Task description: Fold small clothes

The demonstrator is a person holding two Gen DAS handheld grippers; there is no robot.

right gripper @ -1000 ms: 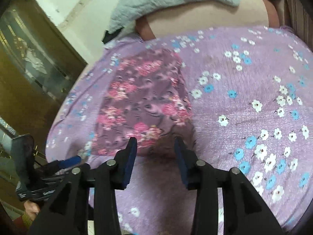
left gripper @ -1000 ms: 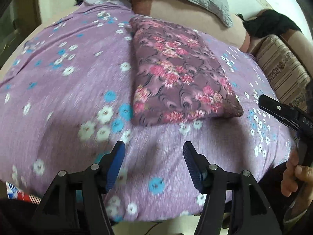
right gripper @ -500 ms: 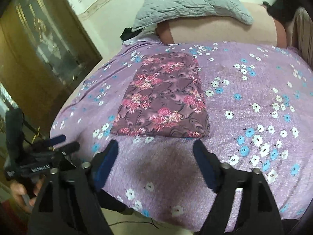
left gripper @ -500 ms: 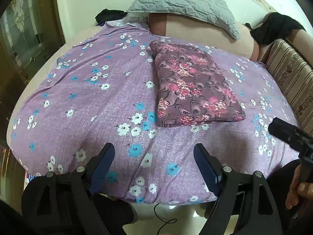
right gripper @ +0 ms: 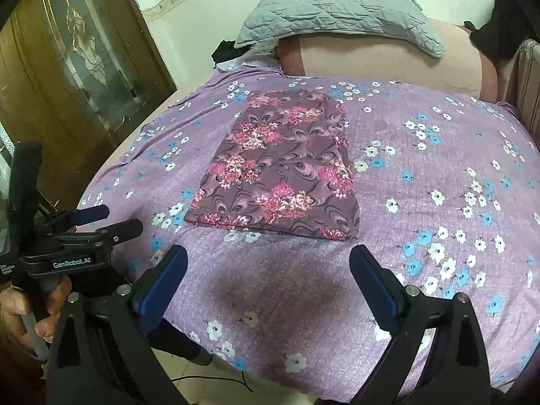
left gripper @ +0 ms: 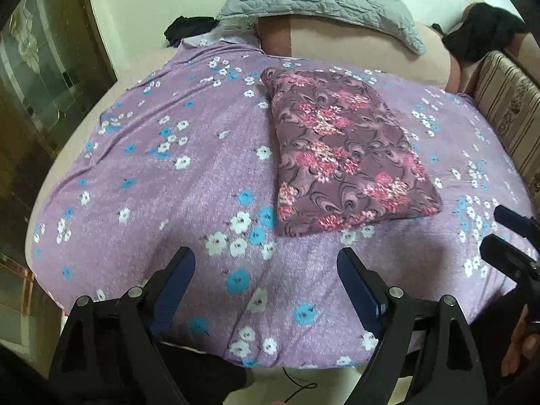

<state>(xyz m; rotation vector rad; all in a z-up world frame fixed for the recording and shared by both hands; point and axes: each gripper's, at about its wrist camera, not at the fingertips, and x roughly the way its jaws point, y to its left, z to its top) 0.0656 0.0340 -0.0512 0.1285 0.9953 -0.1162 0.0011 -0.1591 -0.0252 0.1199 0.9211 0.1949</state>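
A folded mauve garment (left gripper: 344,162) with pink flowers lies flat on the purple flowered bedsheet (left gripper: 168,168). In the right wrist view the same garment (right gripper: 280,172) sits in the middle of the sheet (right gripper: 438,168). My left gripper (left gripper: 266,256) hangs open over bare sheet, short of the garment's near edge, holding nothing. My right gripper (right gripper: 268,253) is also back from that edge; its jaws are opening and nothing is between them. Each gripper shows in the other's view: the right gripper (left gripper: 491,227) at the right edge, the left gripper (right gripper: 121,218) at the left, held by a hand.
A grey quilted pillow (right gripper: 337,10) lies on a pink bolster (right gripper: 371,60) at the head of the bed. Black clothes (left gripper: 486,33) and a striped cushion (left gripper: 506,108) sit at the right. A wooden door with glass (right gripper: 77,67) stands left. A cable (left gripper: 297,388) lies on the floor below.
Both grippers have drawn back and up from the garment's near edge, and their jaws have widened. The garment lies still on the sheet.
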